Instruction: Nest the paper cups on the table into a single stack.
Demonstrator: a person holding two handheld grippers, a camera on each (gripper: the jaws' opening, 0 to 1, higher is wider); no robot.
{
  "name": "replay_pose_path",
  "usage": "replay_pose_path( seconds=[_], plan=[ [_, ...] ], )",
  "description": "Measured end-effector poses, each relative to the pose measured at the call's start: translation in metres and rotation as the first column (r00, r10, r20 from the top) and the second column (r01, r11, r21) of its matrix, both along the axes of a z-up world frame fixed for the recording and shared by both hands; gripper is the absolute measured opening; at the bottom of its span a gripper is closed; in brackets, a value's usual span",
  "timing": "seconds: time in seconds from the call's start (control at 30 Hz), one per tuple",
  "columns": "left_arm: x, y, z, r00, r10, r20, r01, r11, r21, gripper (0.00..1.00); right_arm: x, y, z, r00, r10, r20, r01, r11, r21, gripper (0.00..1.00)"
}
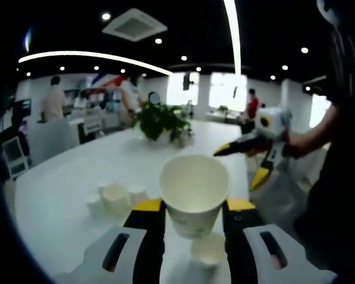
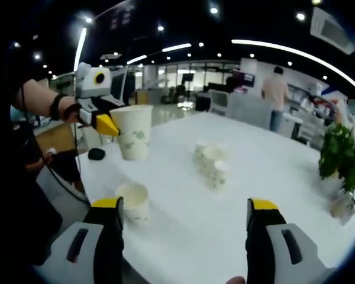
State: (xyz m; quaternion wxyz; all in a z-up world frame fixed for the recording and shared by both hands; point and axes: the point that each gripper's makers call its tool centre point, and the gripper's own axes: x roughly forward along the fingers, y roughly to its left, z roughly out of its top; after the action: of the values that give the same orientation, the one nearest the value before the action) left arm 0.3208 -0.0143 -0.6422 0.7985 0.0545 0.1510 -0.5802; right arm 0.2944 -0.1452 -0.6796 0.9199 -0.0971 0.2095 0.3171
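While we hover over the bench: white bench (image 2: pixel 272 177), cups scattered on it.
Left tongs (image 1: pixel 193 207): we have them clamped on an upright paper cup (image 1: pixel 193 192), mouth up, raised off the bench.
Right tongs (image 2: pixel 183 216): we hold them wide apart, gripping nothing.
Lone cup (image 2: pixel 134 202): stands upright just beside the right tongs' left jaw; in the left gripper view it sits almost directly below the held cup.
Key relation: we judge the left tongs nearer; both cup axes vertical, so lowering straight down nests them.
Small cups (image 2: pixel 212 160): clustered farther out.
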Motion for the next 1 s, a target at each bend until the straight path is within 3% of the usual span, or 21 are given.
replay_pose_path(
  seconds=[0.77, 1.0],
  plan=[
    [-0.028, -0.009, -0.051, 0.997, -0.047, -0.064, 0.05, 0.998, 0.049, 0.37, -0.001, -0.006, -0.007, 1.0, -0.014, -0.014, 0.014, 1.0, -0.007, 0.83],
    [-0.031, -0.009, -0.058, 0.995, -0.045, -0.085, 0.049, 0.998, 0.044, 0.37, 0.0, -0.01, -0.006, 0.999, -0.038, -0.012, 0.038, 0.999, 0.002, 0.89]
  ],
)
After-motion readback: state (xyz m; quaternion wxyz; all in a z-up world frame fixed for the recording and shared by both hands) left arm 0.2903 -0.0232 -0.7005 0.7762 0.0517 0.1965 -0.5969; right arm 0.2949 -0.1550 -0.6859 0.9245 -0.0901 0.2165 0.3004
